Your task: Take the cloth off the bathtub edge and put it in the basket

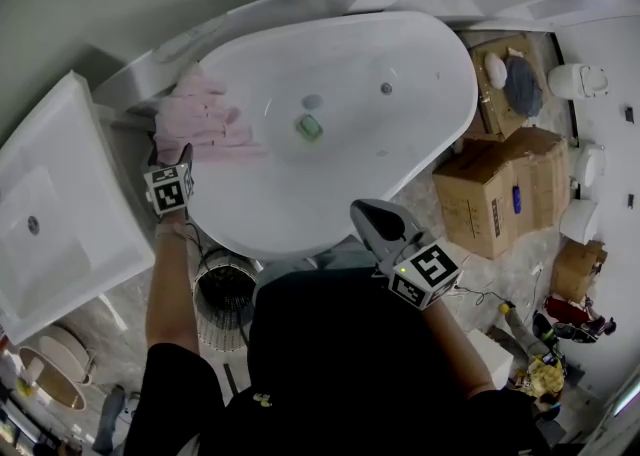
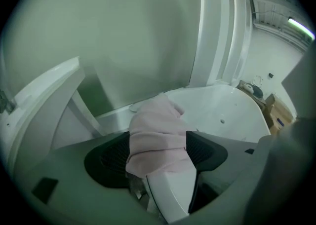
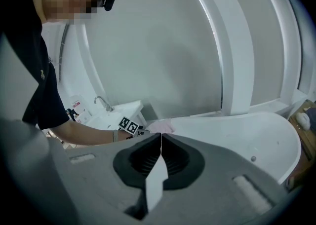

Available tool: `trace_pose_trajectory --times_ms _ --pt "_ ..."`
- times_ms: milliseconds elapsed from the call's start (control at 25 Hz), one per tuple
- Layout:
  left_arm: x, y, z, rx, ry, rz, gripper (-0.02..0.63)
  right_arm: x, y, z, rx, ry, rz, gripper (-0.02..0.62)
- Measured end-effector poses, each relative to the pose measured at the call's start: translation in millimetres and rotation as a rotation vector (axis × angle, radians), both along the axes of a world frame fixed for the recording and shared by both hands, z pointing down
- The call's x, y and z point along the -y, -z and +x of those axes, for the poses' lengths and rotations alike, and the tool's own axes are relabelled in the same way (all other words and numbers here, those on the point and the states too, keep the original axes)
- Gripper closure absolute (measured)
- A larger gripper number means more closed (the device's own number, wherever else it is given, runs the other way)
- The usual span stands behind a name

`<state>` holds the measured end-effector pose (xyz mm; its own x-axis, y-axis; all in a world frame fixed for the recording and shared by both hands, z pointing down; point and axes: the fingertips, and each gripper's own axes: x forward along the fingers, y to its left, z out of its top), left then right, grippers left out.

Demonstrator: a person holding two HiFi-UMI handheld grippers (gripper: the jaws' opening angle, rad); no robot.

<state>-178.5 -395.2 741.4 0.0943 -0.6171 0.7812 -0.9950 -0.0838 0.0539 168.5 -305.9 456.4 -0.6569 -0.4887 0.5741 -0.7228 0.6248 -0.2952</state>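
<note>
Here, pink cloth (image 1: 205,124) on bathtub rim (image 1: 468,94) inside wide-apart left hand-held gripper (image 2: 158,136); right hand-held gripper (image 3: 161,135) together.

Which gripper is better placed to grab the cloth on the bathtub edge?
Left. The left gripper has open jaws straddling the pink cloth on the tub rim; the right gripper is shut, farther away.

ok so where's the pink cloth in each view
Head view: upper left, pink cloth draped over the bathtub edge.
Left gripper view: centre, pink cloth between the open jaws.
Right gripper view: small pink patch just above the shut jaws.
Shared landmark: the white bathtub.
</note>
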Motion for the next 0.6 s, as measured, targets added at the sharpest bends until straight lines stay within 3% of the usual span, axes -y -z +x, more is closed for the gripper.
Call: trace_pose_trajectory --times_ms 360,600 --pt "25.3 -47.6 -22.4 0.021 0.056 -0.056 0.236 1.8 -4.9 6.9 -0.012 -0.051 -0.022 0.595" --pt "31.3 -56.0 -22.0 -0.032 0.066 -0.071 0.244 5.6 -6.1 5.3 -0.011 -0.066 -0.029 0.595"
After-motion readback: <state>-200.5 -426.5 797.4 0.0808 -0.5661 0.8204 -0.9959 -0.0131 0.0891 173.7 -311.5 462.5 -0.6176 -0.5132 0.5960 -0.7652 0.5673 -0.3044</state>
